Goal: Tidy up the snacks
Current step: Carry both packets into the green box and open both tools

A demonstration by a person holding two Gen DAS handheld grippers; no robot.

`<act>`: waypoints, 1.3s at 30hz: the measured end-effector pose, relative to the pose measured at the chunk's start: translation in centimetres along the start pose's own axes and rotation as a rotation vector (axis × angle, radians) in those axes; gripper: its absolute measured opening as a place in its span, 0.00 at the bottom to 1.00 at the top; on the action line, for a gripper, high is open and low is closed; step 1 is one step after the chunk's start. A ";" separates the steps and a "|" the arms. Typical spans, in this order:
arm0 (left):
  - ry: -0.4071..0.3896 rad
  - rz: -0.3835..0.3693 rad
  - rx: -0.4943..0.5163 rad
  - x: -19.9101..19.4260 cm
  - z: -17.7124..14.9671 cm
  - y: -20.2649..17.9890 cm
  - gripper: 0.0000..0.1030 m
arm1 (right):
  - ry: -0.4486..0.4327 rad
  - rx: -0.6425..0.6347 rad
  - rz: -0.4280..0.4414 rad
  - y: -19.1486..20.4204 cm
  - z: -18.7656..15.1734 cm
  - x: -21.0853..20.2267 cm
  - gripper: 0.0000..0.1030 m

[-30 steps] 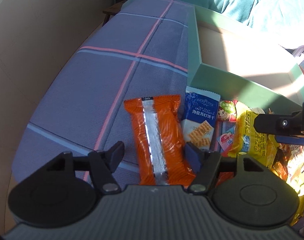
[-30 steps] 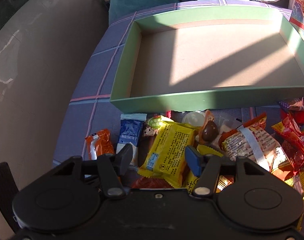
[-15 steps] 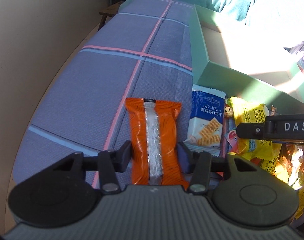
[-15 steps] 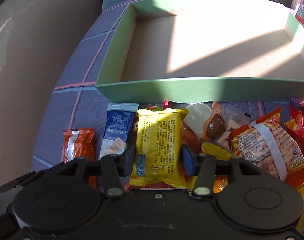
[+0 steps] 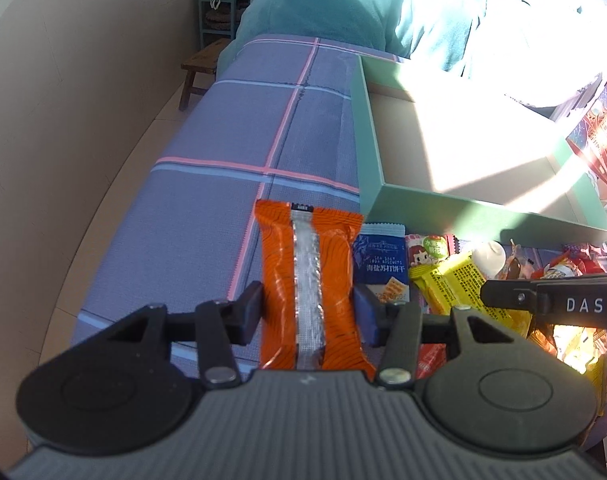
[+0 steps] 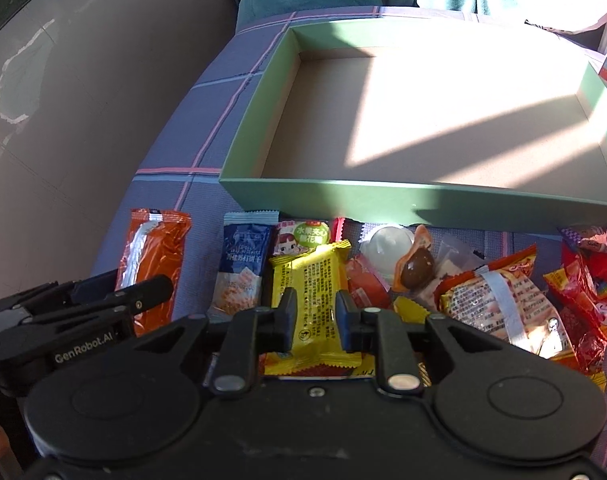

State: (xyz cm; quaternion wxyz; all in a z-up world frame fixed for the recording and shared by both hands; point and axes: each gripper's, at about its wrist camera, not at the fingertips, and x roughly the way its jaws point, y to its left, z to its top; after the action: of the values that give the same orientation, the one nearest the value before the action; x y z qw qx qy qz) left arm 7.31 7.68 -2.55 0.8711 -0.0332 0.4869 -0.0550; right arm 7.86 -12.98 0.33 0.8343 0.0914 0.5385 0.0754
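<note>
My left gripper [image 5: 308, 314] is shut on an orange snack packet [image 5: 309, 264], its fingers pressing both long sides. That packet also shows in the right wrist view [image 6: 153, 256]. My right gripper [image 6: 314, 314] is shut on a yellow snack packet [image 6: 311, 280], which also shows in the left wrist view [image 5: 451, 284]. A wide green box [image 6: 343, 192] with a bare brown floor stands just beyond the snacks; it also shows in the left wrist view [image 5: 423, 208].
A blue cracker packet [image 6: 243, 264] lies between the two held packets. Several loose snacks [image 6: 503, 300] are piled to the right, with a chocolate egg [image 6: 415, 268] among them. All rest on a purple checked cloth [image 5: 223, 200] whose left edge drops to the floor.
Both grippers have closed from open onto their packets. The left one holds the orange packet, the right one the yellow packet. Both views have pulled back and up a little.
</note>
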 end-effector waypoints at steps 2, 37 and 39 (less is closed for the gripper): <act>0.020 0.002 -0.018 0.3 -0.3 0.3 0.47 | -0.004 -0.021 -0.019 0.6 -0.1 0.3 0.64; -0.054 -0.150 0.158 7.0 16.4 -10.0 0.47 | -0.174 0.181 0.052 -7.6 15.0 1.3 0.45; -0.030 -0.152 0.149 8.7 17.3 -10.2 0.47 | -0.165 0.193 0.047 -8.1 16.1 2.5 0.45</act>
State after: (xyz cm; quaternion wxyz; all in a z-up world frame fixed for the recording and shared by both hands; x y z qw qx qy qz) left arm 25.92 -3.52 0.32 0.8718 -0.0061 0.4642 -0.1566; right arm 23.84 -21.49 2.73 0.8610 0.1895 0.4707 0.0348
